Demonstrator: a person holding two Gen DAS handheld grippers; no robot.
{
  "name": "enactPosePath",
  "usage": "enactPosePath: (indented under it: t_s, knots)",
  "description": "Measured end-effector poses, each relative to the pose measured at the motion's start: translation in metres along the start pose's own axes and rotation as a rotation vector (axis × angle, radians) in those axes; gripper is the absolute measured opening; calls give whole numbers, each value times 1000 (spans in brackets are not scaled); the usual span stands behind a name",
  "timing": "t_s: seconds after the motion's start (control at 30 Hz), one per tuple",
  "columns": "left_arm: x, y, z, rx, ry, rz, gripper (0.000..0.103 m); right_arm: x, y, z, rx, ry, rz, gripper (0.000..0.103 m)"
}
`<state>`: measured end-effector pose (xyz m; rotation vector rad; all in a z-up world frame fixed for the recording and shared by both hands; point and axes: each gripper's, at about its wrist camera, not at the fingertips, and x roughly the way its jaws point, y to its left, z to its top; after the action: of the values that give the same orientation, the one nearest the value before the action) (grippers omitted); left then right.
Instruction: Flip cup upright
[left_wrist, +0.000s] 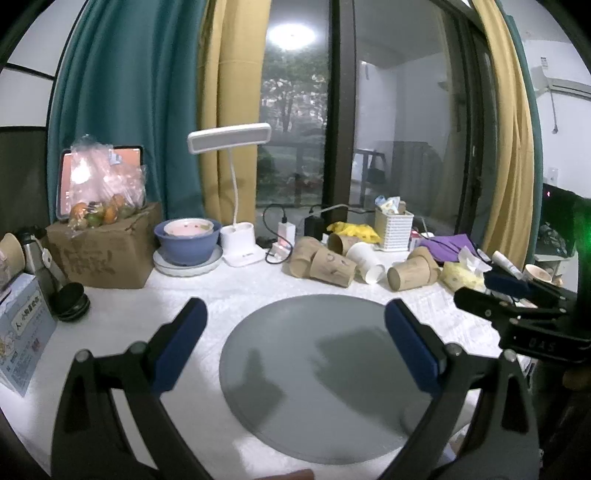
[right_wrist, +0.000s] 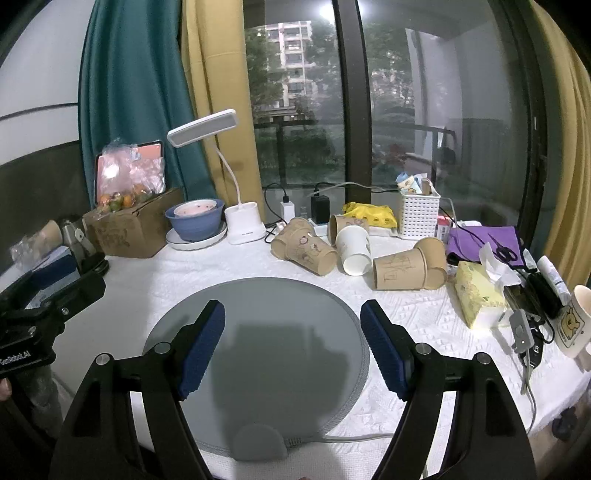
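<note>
Right wrist: tipped paper cups (right_wrist: 354, 251), tissue box (right_wrist: 478, 295) beside, lamp (right_wrist: 236, 206) behind.

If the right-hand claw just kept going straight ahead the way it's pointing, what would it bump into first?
Probably the round grey mat: the right gripper is open and aimed slightly down over it. If it skimmed above, the tipped white paper cup lies next in line, though depth is hard to judge.

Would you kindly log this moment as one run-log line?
left gripper: open, empty | right gripper: open, empty | both above round grey mat | white paper cup: on side, untouched
</note>
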<state>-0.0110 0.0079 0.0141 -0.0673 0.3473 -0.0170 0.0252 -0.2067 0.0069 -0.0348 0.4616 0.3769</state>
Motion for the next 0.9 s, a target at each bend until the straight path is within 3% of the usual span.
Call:
enactPosePath:
  t_s: [0.9]
  knots:
    - [-1, -4, -5, 0, 0, -12, 98, 0, 0, 0, -1, -1, 1, 79]
